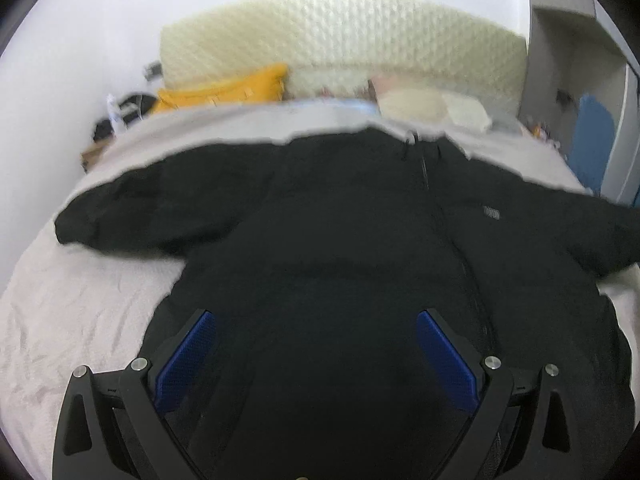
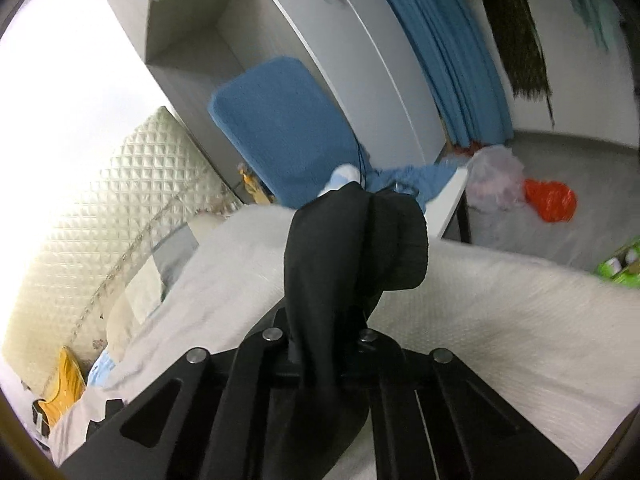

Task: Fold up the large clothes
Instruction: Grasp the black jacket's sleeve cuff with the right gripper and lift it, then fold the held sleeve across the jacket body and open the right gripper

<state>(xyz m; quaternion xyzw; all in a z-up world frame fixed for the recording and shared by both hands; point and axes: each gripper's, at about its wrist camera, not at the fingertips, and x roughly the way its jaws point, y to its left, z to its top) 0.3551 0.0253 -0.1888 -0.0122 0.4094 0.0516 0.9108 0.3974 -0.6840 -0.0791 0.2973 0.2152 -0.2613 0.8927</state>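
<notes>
So there's a big black jacket [image 1: 360, 216] spread out flat on the bed [image 1: 80, 312], front side up, zipper running down the middle, both sleeves stretched out to the sides. Taking the jacket as the reference: the light, wrinkled bed cover shows all around it, a quilted cream headboard [image 1: 340, 36] stands well beyond the collar end, and a yellow cushion [image 1: 224, 88] plus some pale pillows [image 1: 432, 106] lie between the collar and that headboard.

The left gripper [image 1: 316, 356] hangs over the lower part of the jacket, near the hem. Its 2 fingers [image 1: 188, 356] with the blue pads are spread wide, nothing between them, and I can't tell whether they touch the fabric or just float above it.

The right gripper [image 2: 324, 332] is a different story: fingers pressed together, pinching a bunch of the jacket's black fabric. From the right wrist view it looks like a sleeve end, with a ribbed cuff [image 2: 400, 236] flopping over right past the fingertips, lifted off the bed cover.

Past that cuff there's a blue padded board [image 2: 280, 128] leaning on a grey wardrobe [image 2: 360, 60], blue curtains [image 2: 452, 60], and further off on the floor a clear plastic bag [image 2: 496, 176] touching an orange bag [image 2: 550, 200].

Both views are a bit blurry.
</notes>
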